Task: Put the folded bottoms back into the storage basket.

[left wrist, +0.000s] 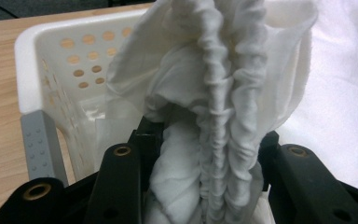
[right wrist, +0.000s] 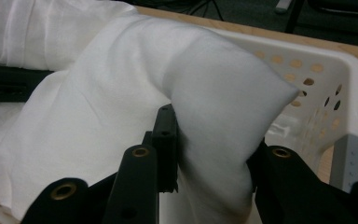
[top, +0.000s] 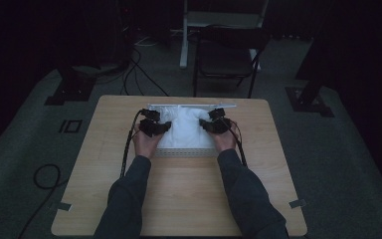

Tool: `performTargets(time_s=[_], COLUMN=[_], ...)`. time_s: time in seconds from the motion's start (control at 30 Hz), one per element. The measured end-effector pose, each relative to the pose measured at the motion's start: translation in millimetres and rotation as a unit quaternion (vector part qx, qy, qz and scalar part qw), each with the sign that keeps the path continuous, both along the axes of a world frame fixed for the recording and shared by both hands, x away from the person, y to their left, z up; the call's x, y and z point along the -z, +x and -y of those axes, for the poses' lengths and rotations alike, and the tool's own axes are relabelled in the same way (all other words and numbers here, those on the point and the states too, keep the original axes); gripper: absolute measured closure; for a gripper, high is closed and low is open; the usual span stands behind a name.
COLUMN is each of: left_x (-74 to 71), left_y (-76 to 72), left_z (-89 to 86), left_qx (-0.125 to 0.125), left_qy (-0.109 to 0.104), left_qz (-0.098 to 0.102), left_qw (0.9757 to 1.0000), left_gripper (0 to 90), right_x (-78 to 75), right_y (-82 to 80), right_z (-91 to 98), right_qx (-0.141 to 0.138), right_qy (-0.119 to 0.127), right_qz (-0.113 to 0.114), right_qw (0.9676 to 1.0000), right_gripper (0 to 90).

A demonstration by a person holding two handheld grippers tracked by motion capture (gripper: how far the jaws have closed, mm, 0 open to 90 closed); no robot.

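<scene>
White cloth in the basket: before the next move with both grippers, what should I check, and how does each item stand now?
1. Left gripper clamped on the white cloth: ok, gathered folds sit pinched between its jaws.
2. Right gripper clamped on the cloth: ok, a thick fold fills its jaws.
3. Cloth over the white basket: ok, in the high view it lies within the rim.
4. Cloth free of the basket's holes and grey corner piece: cannot tell, the lower folds are hidden.
5. Basket flat on the table: ok, as far as the dim high view shows.
6. Grip balance: ok, the grippers hold opposite sides.
</scene>
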State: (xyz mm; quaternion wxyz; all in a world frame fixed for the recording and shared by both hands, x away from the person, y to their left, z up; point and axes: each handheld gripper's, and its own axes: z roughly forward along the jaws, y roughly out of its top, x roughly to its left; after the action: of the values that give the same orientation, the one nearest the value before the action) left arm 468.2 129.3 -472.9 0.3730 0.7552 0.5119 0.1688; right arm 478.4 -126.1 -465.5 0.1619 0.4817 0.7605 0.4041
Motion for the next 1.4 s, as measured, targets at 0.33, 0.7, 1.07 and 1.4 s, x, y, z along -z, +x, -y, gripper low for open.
performTargets(time_s=[0.33, 0.7, 1.07, 1.4], left_x=[14.0, 12.4, -5.7, -9.9], left_y=[-6.4, -11.7, -26.7, -47.5], left_z=[-2.1, -8.3, -29.9, -48.9], left_qx=[-0.007, -0.019, -0.046, -0.046], left_qy=[0.003, 0.007, -0.003, -0.008], left_qz=[-0.026, -0.023, 0.025, 0.051], left_qw=[0.9996, 0.9995, 0.9986, 0.9976], left_gripper=[58.3, 42.5, 32.0, 32.4], right_x=[7.6, 6.1, -13.5, -11.2], right_y=[-0.9, -1.3, -11.2, -31.3], right_z=[-5.1, -2.6, 17.7, 45.3], right_qx=[-0.011, -0.001, 0.017, 0.024], right_qy=[-0.022, -0.04, -0.041, -0.019], right_qz=[-0.02, -0.039, -0.001, 0.004], right_qw=[0.9995, 0.9984, 0.999, 0.9995], right_gripper=[68.9, 41.9, 28.3, 28.7])
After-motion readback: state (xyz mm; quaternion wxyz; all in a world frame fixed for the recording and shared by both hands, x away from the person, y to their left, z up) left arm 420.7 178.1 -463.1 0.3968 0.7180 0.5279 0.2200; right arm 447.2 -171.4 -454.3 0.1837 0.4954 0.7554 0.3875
